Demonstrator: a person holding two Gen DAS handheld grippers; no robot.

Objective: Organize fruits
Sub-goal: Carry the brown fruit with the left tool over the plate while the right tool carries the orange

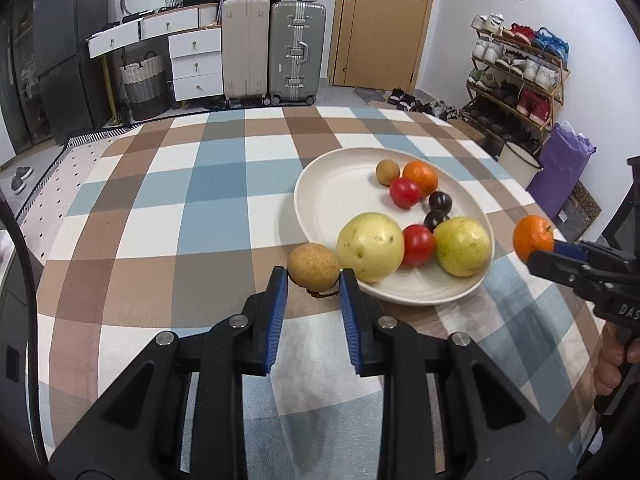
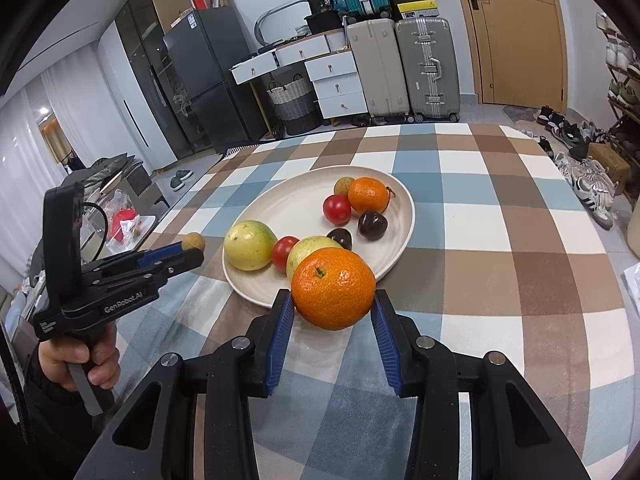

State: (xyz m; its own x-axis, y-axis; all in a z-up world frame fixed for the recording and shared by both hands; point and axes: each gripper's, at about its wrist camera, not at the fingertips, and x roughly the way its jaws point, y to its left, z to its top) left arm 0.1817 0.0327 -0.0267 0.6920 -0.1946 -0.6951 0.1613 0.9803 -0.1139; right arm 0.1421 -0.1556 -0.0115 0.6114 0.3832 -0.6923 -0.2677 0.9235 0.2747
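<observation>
- Left wrist view: left gripper [image 1: 313, 280] clamps a small brown fruit [image 1: 313, 266] between the blue pads at the very tips. Tip grip makes sense, since the fruit is tiny and deeper in it would slip past the pads.
- The fruit hangs just off the near-left rim of the white plate [image 1: 320, 196], above the checked tablecloth [image 1: 160, 200]. Looks staged for a drop into the plate's bare left half.
- On the plate: two yellow-green fruits [image 1: 370, 246], two red tomatoes [image 1: 418, 245], two dark plums [image 1: 440, 201], one orange [image 1: 420, 177], one more small brown fruit [image 1: 387, 172]. They crowd the right side, so the left is the free slot.
- Right gripper [image 1: 548, 254] shows at the right edge, holding a second orange [image 1: 534, 238] off the plate's right rim.
- Right wrist view: right gripper [image 2: 334, 306] is partly closed around the held orange [image 2: 334, 288], pads on both flanks, stem up. Wider span here because the orange is wider.
- It sits over the plate's near rim [image 2: 256, 296], in front of one yellow-green fruit, so I'd judge it is waiting its turn.
- Left gripper [image 2: 192, 250] comes in from the left, brown fruit [image 2: 194, 241] at its tip, a hand [image 2: 86, 360] on the grip.
</observation>
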